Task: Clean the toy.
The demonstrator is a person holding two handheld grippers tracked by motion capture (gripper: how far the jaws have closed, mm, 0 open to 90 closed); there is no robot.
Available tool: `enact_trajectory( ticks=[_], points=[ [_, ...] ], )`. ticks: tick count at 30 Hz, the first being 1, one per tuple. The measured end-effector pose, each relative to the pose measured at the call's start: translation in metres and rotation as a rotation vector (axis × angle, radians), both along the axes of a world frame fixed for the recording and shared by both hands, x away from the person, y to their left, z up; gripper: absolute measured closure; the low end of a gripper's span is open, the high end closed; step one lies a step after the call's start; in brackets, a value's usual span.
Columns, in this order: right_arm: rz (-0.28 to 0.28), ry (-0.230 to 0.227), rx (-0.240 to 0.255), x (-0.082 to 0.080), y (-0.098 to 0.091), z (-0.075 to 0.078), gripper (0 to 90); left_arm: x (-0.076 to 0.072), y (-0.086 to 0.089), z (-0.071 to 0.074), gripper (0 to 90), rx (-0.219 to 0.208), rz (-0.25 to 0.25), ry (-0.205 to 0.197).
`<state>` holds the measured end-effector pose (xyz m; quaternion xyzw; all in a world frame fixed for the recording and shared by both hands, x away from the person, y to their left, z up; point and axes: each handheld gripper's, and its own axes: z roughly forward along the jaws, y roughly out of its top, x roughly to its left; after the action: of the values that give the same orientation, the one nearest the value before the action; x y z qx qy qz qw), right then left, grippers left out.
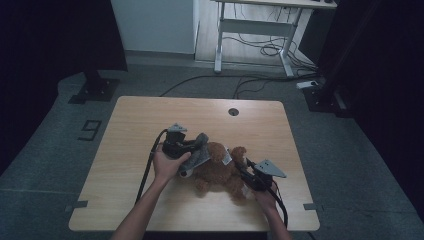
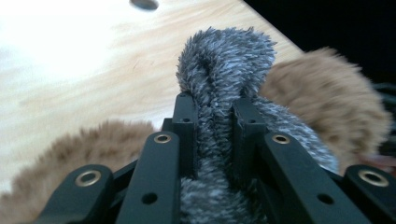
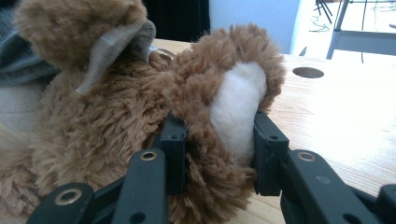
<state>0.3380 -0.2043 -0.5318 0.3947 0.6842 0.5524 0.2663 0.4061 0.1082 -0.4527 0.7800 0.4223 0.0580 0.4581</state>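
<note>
A brown plush bear [image 1: 219,169] lies on the wooden table [image 1: 150,120], partly wrapped in a grey fuzzy garment [image 1: 199,150]. My left gripper [image 1: 197,146] is shut on a bunched fold of that grey garment [image 2: 219,70], lifted a little above the bear's brown fur [image 2: 327,98]. My right gripper [image 1: 248,175] is at the bear's lower right, shut on one of the bear's feet [image 3: 229,107], brown with a cream sole; the pads press into both sides of it. The bear's body [image 3: 102,116] and a cloth tag [image 3: 112,46] lie behind that foot.
A round cable hole [image 1: 233,111] sits near the table's far edge. Beyond the table a white desk frame [image 1: 255,30] stands on the floor with cables [image 1: 265,50] under it. A black stand base [image 1: 95,89] is at the far left.
</note>
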Motion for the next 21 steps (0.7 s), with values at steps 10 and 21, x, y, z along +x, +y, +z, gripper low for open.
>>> enact_trajectory(
  ticks=[10, 21],
  points=[
    [0.002, 0.006, 0.003, 0.000, 0.000, 0.000, 63.5, -0.017, 0.043, 0.005, 75.5, -0.013, 0.066, -0.062],
    [-0.009, 0.012, 0.022, 0.002, 0.000, -0.002, 63.5, -0.028, 0.097, -0.012, 76.2, 0.008, 0.179, -0.027]
  ],
)
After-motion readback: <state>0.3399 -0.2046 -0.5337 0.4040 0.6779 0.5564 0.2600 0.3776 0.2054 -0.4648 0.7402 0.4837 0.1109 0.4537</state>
